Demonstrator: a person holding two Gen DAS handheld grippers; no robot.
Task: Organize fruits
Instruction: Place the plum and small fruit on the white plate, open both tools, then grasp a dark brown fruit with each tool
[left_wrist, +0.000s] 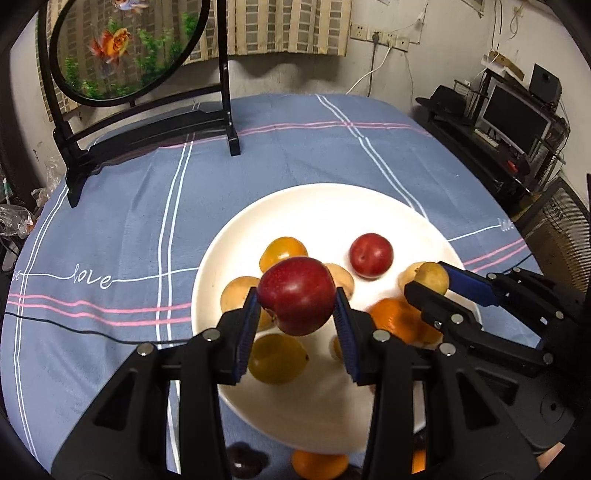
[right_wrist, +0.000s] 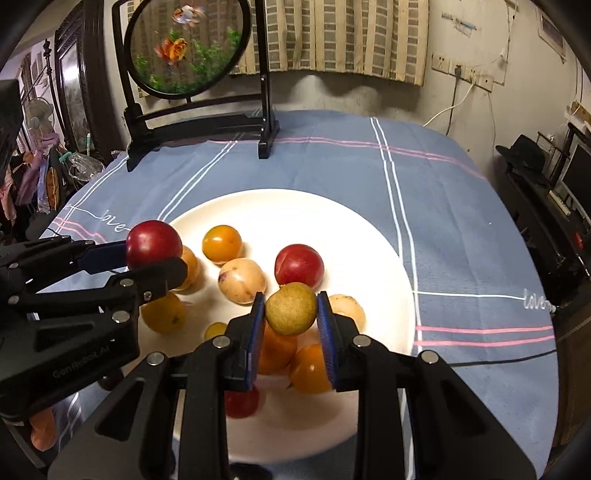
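The dark red plum (left_wrist: 296, 295) is glossy and round, with a small dimple on its lower left, and it hangs above the near half of the white plate (left_wrist: 325, 206), pinched between the blue-padded fingers of the left gripper (left_wrist: 297, 314), whose jaws stand only as far apart as the fruit is wide. The right gripper (right_wrist: 291, 315) is likewise closed on a fruit, a dull yellow-green one (right_wrist: 291, 308) with a speckled skin (its kind is hard to tell), held above the plate's near right part. On the plate lie a second red plum (right_wrist: 299, 266) toward the far right, an orange-yellow fruit (right_wrist: 222, 243) toward the far left, a pale tan fruit (right_wrist: 242, 280) near the middle, and several orange ones (right_wrist: 310, 367) crowded at the near edge beneath the grippers. An orange fruit (left_wrist: 319, 464) sits off the plate, just beside its near rim. The plate rests on a surface covered with a blue cloth (left_wrist: 122, 221) crossed by white and pink stripes, with the word "love" stitched left of the plate. Beyond the plate stands a black frame holding a round goldfish panel (left_wrist: 125, 48), and far to the plate's right a dark monitor (left_wrist: 515, 120) sits on a shelf against the wall.
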